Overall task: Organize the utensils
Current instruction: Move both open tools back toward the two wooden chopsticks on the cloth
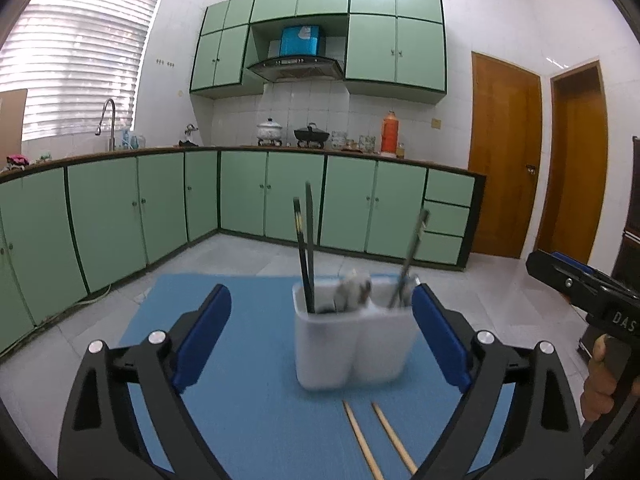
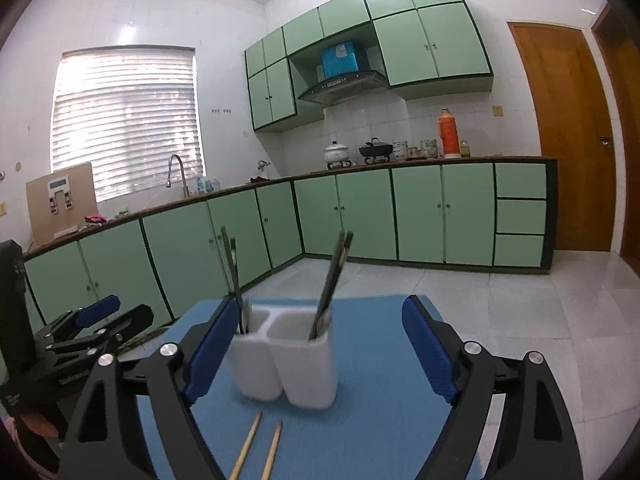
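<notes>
A white two-compartment holder (image 1: 356, 344) (image 2: 288, 360) stands on a blue mat (image 1: 240, 400) (image 2: 372, 408). Dark chopsticks (image 1: 306, 248) (image 2: 234, 272) stick up from its left compartment, and more dark sticks (image 1: 412, 256) (image 2: 334, 280) lean in the right one. A blurred pale utensil (image 1: 356, 288) sits between them. Two wooden chopsticks (image 1: 376, 436) (image 2: 260, 444) lie on the mat in front of the holder. My left gripper (image 1: 320, 296) is open with nothing held, and the holder shows between its fingers. My right gripper (image 2: 322, 306) is open and empty too.
The mat lies on a table edge above a pale tiled floor (image 2: 520, 312). Green kitchen cabinets (image 1: 160, 208) run along the far walls. A hand (image 1: 600, 380) holds the right gripper's body at the right. A tall black object (image 2: 12, 300) stands at the left.
</notes>
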{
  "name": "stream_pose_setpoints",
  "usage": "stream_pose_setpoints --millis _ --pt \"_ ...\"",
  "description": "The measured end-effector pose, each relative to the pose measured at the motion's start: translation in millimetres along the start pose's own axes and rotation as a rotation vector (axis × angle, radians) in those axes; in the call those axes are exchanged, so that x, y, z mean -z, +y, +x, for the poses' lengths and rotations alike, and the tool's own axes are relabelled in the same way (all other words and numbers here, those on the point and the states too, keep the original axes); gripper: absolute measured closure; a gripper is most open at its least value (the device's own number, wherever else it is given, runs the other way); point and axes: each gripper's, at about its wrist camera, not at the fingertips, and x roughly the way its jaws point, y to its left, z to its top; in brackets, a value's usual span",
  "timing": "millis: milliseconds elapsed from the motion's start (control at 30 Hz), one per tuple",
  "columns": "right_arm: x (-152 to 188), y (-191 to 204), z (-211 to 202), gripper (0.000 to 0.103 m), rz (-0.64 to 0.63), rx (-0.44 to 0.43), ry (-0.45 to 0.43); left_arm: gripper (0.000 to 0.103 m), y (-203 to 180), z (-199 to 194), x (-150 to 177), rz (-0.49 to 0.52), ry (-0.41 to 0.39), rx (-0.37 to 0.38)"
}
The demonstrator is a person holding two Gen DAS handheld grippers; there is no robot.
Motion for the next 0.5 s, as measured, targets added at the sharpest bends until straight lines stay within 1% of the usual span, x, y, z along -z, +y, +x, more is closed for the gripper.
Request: stream_pose_setpoints --millis 67,267,367,500 --pt "13 2 -10 0.020 -0.002 0.008 0.010 0.013 -1 -8 13 0.001 0.015 -0.004" --pt "58 11 -32 0.020 -0.026 0.053 0.055 0.013 -4 -30 62 0.009 0.093 -0.027" --pt "85 16 -39 0.020 -0.038 0.066 0.100 0.013 -5 -38 83 0.018 0.136 -0.040" --pt "117 19 -47 0.020 -0.036 0.083 0.153 0.013 0 -48 109 0.002 0.194 -0.045"
